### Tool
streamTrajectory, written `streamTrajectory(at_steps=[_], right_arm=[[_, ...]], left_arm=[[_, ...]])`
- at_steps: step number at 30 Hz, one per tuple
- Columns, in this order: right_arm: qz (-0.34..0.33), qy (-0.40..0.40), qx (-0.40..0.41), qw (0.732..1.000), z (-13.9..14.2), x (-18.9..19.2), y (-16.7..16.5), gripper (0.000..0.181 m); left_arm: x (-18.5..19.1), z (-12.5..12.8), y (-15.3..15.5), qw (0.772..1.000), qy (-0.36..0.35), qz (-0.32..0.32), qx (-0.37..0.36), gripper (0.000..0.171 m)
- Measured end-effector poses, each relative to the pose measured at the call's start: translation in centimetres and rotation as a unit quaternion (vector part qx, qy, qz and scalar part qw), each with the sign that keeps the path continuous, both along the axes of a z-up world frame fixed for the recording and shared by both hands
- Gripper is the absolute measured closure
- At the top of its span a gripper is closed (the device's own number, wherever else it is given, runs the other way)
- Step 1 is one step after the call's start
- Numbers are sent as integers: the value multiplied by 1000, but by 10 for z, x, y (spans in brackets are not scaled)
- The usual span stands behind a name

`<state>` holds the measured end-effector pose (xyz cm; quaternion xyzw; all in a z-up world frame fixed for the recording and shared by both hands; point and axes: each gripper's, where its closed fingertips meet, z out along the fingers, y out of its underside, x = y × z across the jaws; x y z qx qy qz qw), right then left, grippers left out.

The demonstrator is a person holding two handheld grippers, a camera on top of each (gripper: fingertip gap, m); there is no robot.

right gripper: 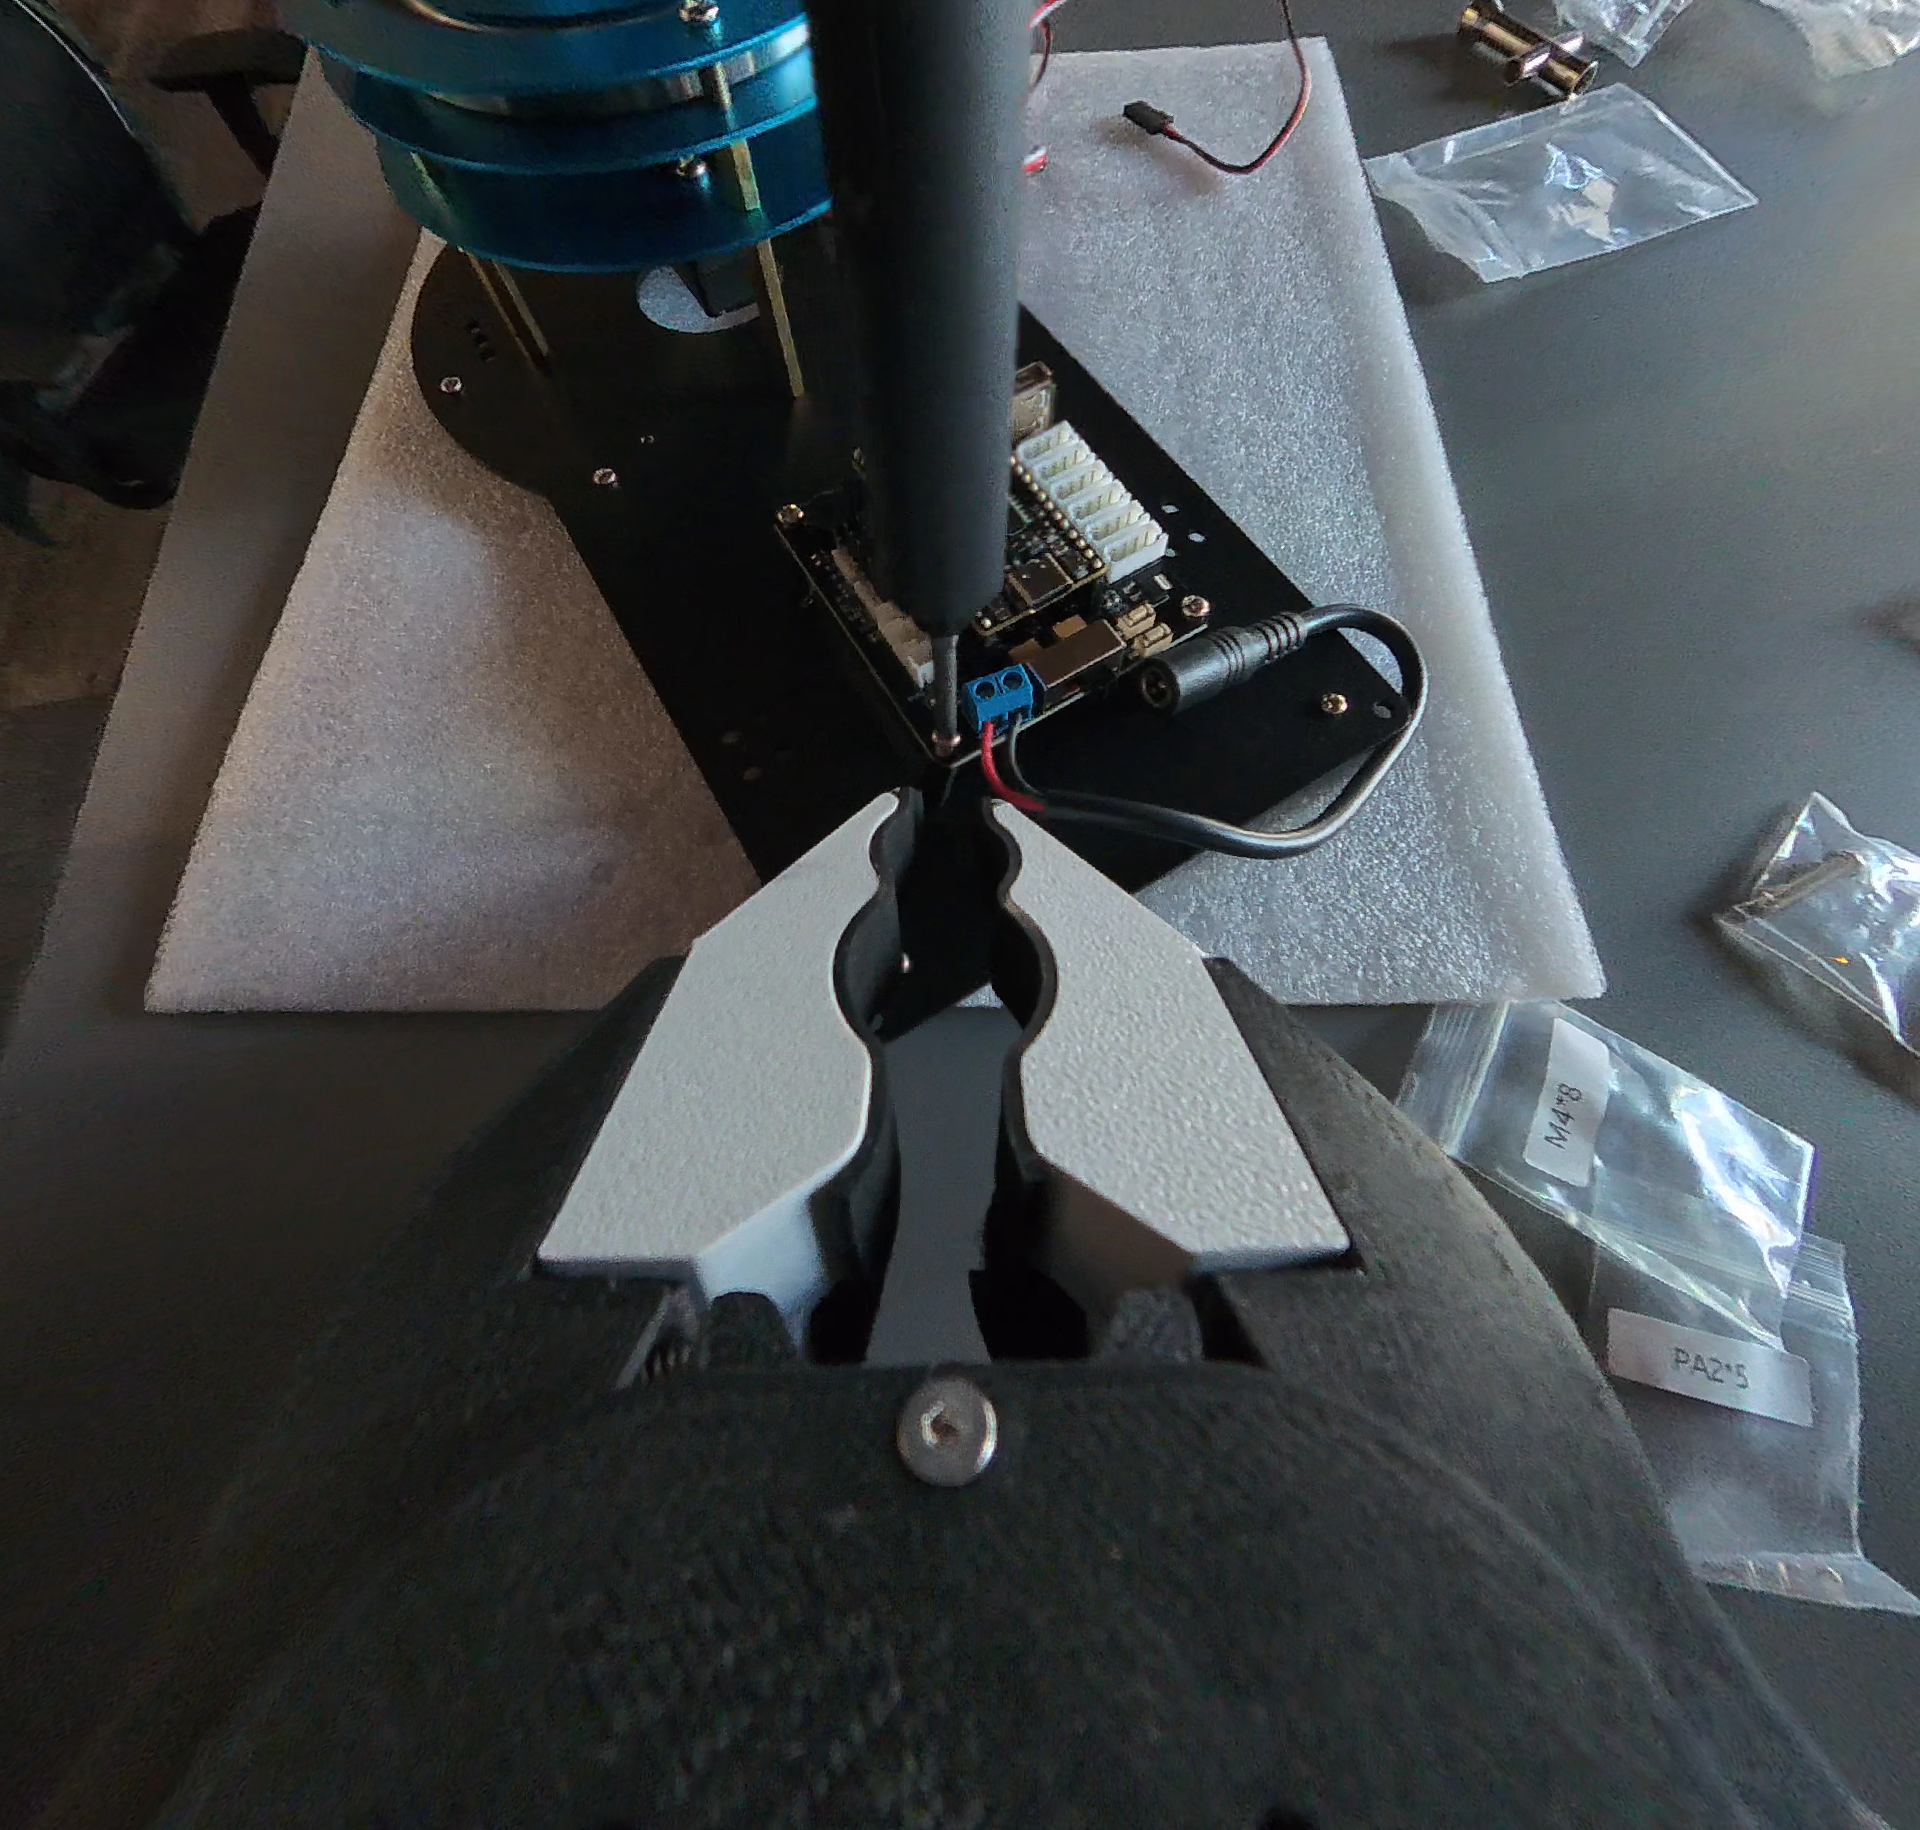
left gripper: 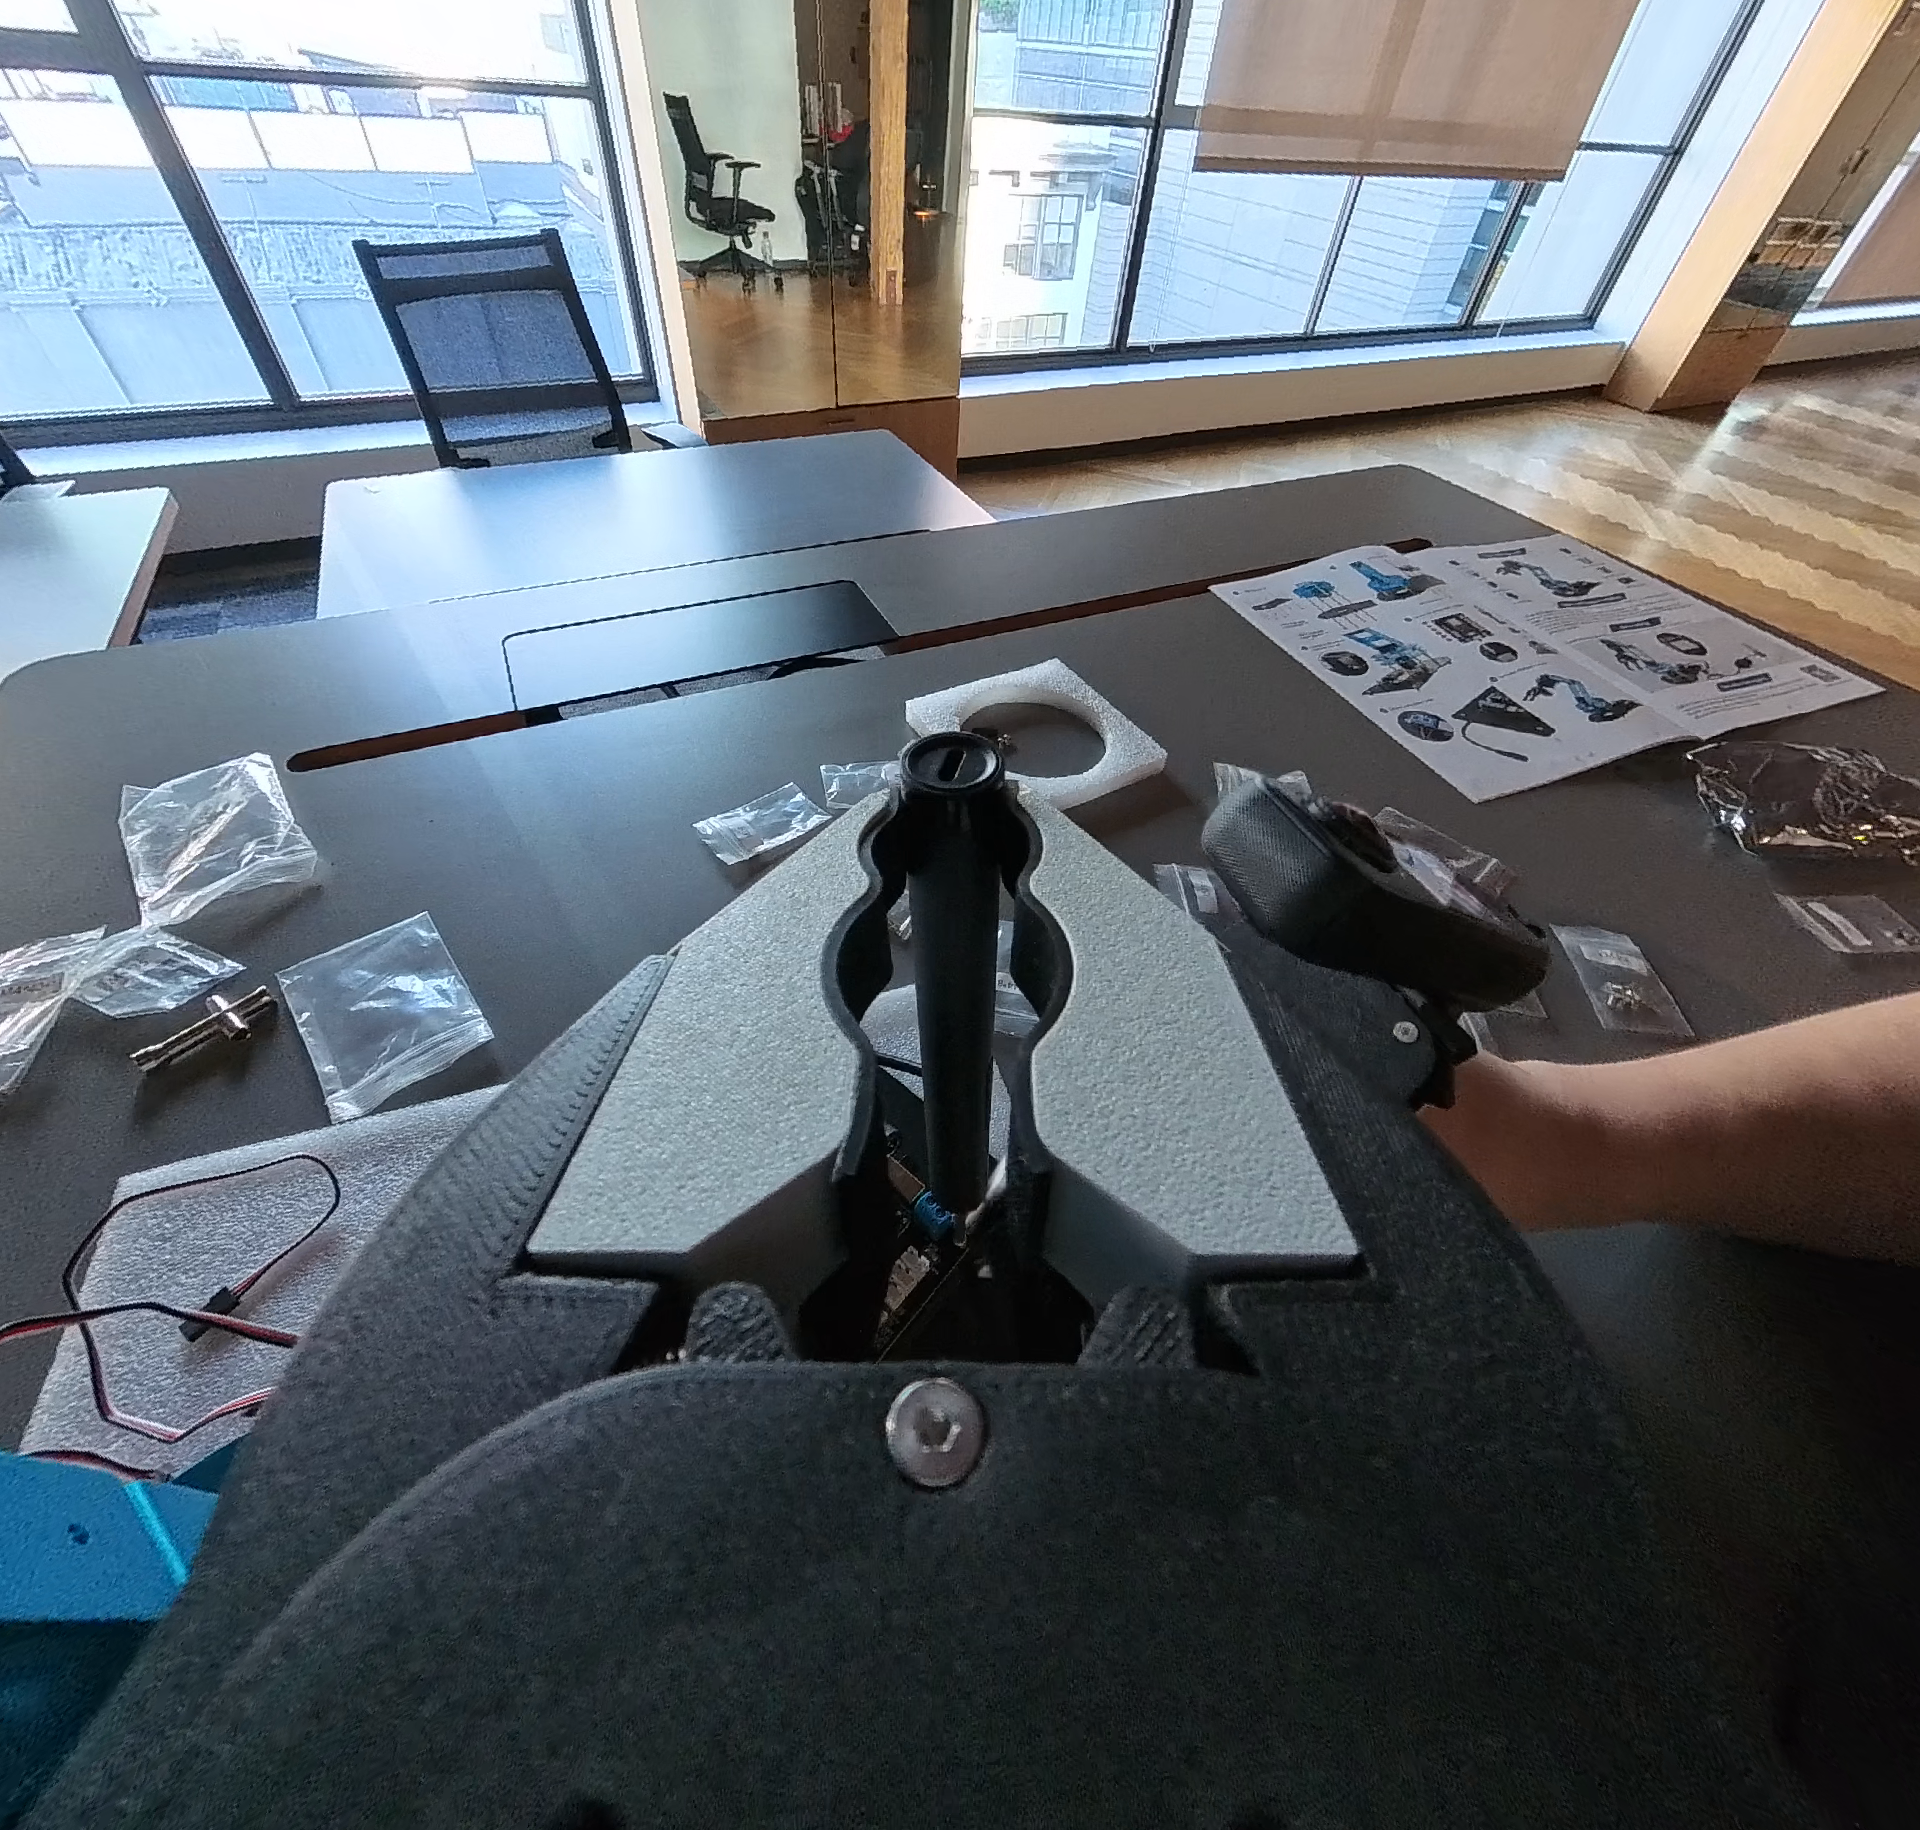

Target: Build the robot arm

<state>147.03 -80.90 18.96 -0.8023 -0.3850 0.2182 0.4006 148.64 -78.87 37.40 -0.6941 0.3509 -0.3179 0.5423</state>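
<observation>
Black rubber-sleeved screwdriver (left gripper: 954, 959) pinched in left gripper (left gripper: 951, 814), tip on corner screw (right gripper: 944, 738) of black circuit board (right gripper: 1049, 585); right gripper (right gripper: 945, 824) nearly pressed together, empty; tilt could cam bit off, gouging blue terminal block (right gripper: 1002, 691).

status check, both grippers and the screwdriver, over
Left gripper shut on screwdriver, tip on corner screw of circuit board. Right gripper nearly closed, empty, just short of board. Blue terminal beside tip.

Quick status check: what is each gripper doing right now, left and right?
Left gripper: shut on the black screwdriver, its tip on a screw at the circuit board corner.
Right gripper: nearly closed around the black base plate edge; actual grip cannot be told.
</observation>
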Motion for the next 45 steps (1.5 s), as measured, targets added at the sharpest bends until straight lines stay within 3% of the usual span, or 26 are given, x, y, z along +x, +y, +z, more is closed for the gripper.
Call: streamTrajectory(at_steps=[36, 45], right_arm=[[24, -71, 111, 991, 1, -4, 2, 178], [26, -61, 101, 993, 0, -3, 2, 178]], left_arm=[[-3, 1, 4, 1000, -4, -4, -7, 156], [0, 0, 3, 1000, 0, -8, -7, 156]])
